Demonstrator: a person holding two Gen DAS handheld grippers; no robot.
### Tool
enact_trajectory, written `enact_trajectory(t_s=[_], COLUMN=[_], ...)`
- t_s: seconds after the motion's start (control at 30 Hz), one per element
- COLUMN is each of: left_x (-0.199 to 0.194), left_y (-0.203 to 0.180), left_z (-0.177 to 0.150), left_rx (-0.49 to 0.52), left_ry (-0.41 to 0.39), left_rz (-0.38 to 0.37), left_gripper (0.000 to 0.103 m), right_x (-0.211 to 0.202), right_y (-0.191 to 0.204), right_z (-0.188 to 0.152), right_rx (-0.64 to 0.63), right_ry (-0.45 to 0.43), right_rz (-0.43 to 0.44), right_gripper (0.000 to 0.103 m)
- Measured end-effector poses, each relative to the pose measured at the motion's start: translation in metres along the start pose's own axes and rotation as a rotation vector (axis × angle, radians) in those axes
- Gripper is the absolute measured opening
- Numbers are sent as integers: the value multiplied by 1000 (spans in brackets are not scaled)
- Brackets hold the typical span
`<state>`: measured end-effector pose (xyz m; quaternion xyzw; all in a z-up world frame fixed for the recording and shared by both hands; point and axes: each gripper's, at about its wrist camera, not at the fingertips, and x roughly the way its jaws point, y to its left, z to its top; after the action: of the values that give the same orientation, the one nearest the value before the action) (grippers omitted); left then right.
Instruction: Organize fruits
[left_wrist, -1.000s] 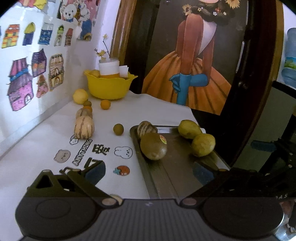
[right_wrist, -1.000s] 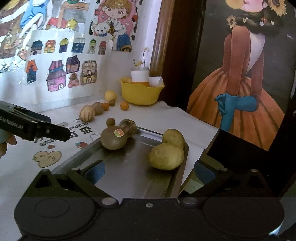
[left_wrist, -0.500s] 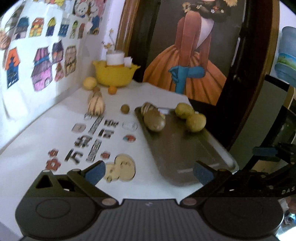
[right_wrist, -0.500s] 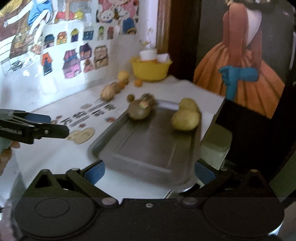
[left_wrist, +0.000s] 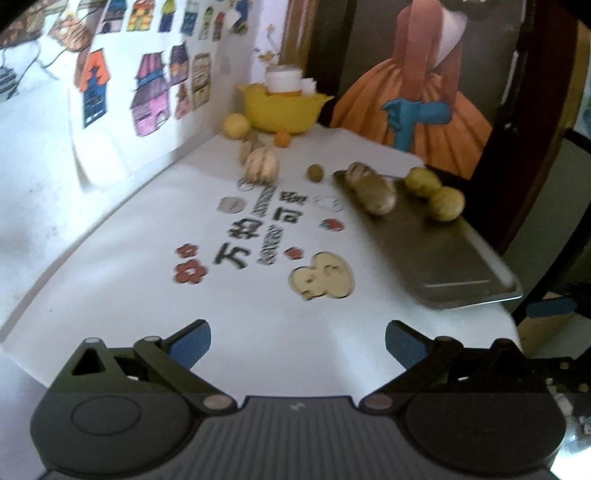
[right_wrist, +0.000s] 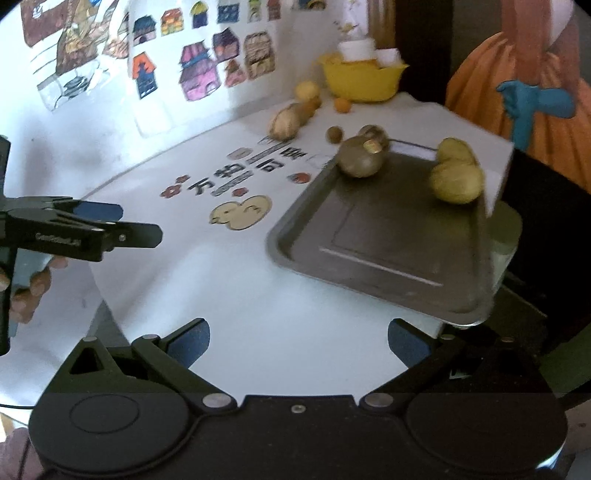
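A dark metal tray (right_wrist: 399, 258) (left_wrist: 454, 266) lies on the white table at the right. On its far end sit a brown round fruit (right_wrist: 360, 160) (left_wrist: 376, 195), a striped fruit (left_wrist: 356, 171) behind it, and two yellow-green fruits (right_wrist: 458, 182) (left_wrist: 445, 203). A striped melon (left_wrist: 260, 164) (right_wrist: 284, 123), a small brown fruit (left_wrist: 316, 172), a small orange (left_wrist: 283, 138) and a yellow fruit (left_wrist: 236, 125) lie loose on the table. My left gripper (left_wrist: 297, 341) is open and empty near the table's front edge; it also shows in the right wrist view (right_wrist: 122, 230). My right gripper (right_wrist: 297, 341) is open and empty.
A yellow bowl (left_wrist: 282, 107) (right_wrist: 364, 79) with a white cup stands at the far end. The tablecloth (left_wrist: 258, 236) bears printed stickers. A wall with house drawings runs along the left. A painting of an orange dress stands behind the tray.
Both grippers have drawn back from the tray toward the table's front edge, so more of the table shows. The fruits have not moved.
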<state>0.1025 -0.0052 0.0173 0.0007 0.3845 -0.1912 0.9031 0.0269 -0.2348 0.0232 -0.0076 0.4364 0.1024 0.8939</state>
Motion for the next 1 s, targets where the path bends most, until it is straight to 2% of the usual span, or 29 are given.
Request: enact_trajectory(t_s=[0.2, 0.43, 0.63, 0.87, 1.0], left_x=[6, 15, 30, 56, 74], left_y=[22, 44, 59, 69, 68], left_z=[6, 20, 37, 65, 82], left_rx=[-4, -26, -46, -73, -69], left_ry=[35, 44, 45, 26, -9], left_rz=[67, 120, 151, 140, 121], left_gripper=[102, 102, 102, 102, 102], right_x=[15, 24, 28, 47, 70], right_y=[19, 30, 33, 24, 3], right_z=[18, 49, 83, 121, 146], right_rx=[-44, -115, -222, -385, -384], right_ry=[51, 40, 20, -67, -93], right_rz=[67, 107, 87, 62, 45], right_gripper=[102, 102, 102, 102, 102])
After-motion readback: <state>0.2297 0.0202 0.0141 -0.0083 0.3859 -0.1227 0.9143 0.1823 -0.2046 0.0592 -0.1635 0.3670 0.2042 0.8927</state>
